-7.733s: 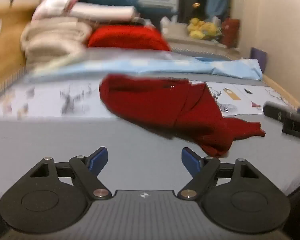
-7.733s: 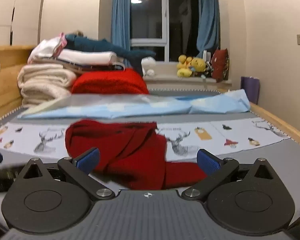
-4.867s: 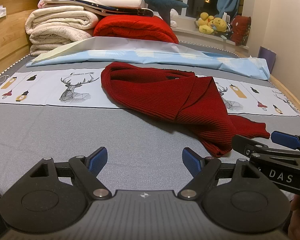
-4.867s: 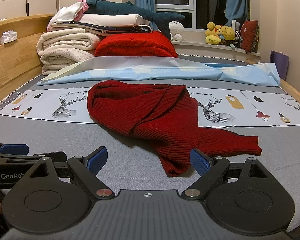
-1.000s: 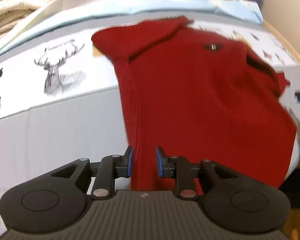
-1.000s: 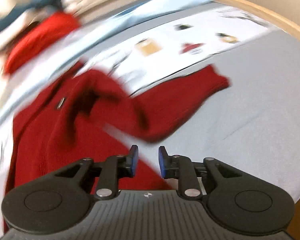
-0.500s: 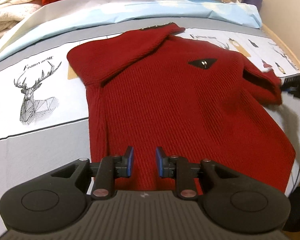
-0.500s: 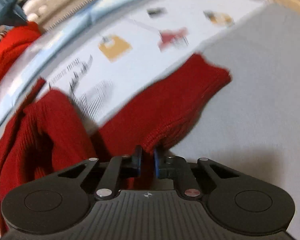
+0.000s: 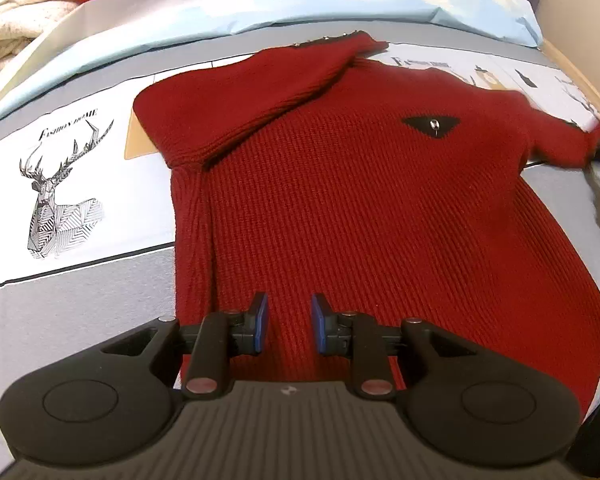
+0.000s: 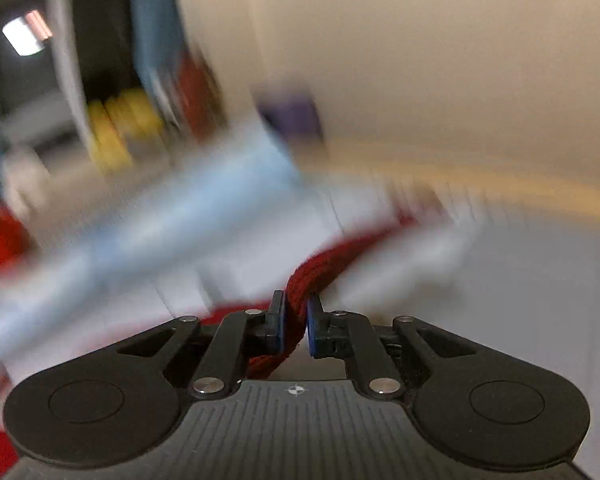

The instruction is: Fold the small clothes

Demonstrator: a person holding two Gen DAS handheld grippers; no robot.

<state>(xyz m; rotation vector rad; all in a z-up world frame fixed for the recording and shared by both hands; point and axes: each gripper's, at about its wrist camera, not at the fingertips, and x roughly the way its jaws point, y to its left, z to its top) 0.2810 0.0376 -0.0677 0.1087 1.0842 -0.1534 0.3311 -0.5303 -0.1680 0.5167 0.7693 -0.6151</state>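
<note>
The dark red ribbed knit sweater point(image 9: 380, 208) lies spread flat, front up, on the grey bed cover point(image 9: 76, 312), its top part over the white printed strip with the line-drawn stag point(image 9: 56, 196). A small black triangular patch point(image 9: 432, 123) sits on its chest. One sleeve point(image 9: 260, 92) is folded in across the shoulder, its cuff pointing toward the pale blue sheet point(image 9: 340, 4) behind. The hem end is nearest my left tool.

My left gripper point(image 9: 286, 330) hangs over the hem part of the sweater with its blue pads point(image 9: 261, 322) set a narrow gap apart; the knit shows between them, but I cannot tell whether they pinch any of it.

My right gripper point(image 10: 295, 328) has its jaws drawn almost together on a bunched strand of the same red knit point(image 10: 312, 268), which runs up from between the pads and away toward the bed. Everything behind it in the right wrist view is smeared: a cream wall point(image 10: 440, 60), a purple shape point(image 10: 296, 118) and yellow blobs point(image 10: 120, 128) that I cannot make out
</note>
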